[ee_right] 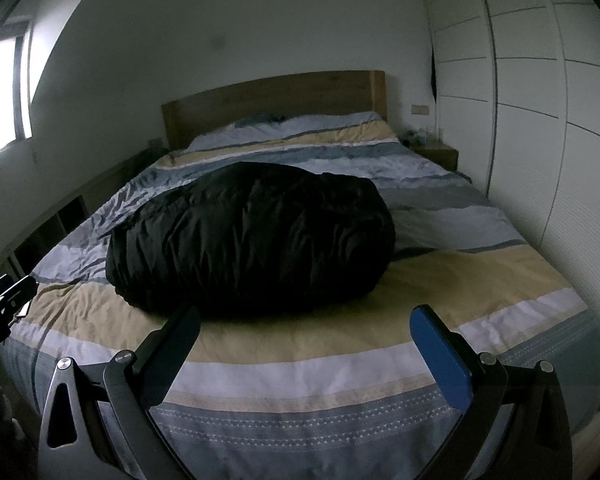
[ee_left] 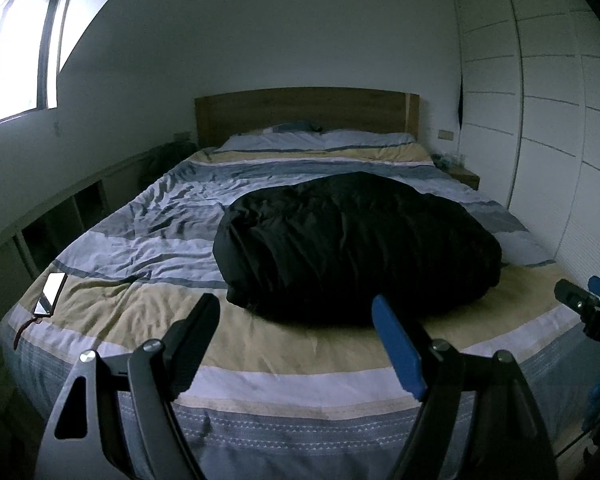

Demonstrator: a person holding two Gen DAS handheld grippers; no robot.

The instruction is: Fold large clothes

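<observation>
A big black puffy garment lies bunched in a mound on the striped bed, toward its foot. My left gripper hovers open over the foot of the bed, just short of the mound's near edge, with nothing between its fingers. To its right my right gripper is held the same way, open and empty, a short way from the garment. The right gripper's fingertips show at the edge of the left wrist view. The left gripper's fingertip shows at the left edge of the right wrist view.
A phone lies on the bed's near left corner. White wardrobe doors run along the right side. A low shelf unit lines the left wall under a window. A wooden headboard and a nightstand stand at the back.
</observation>
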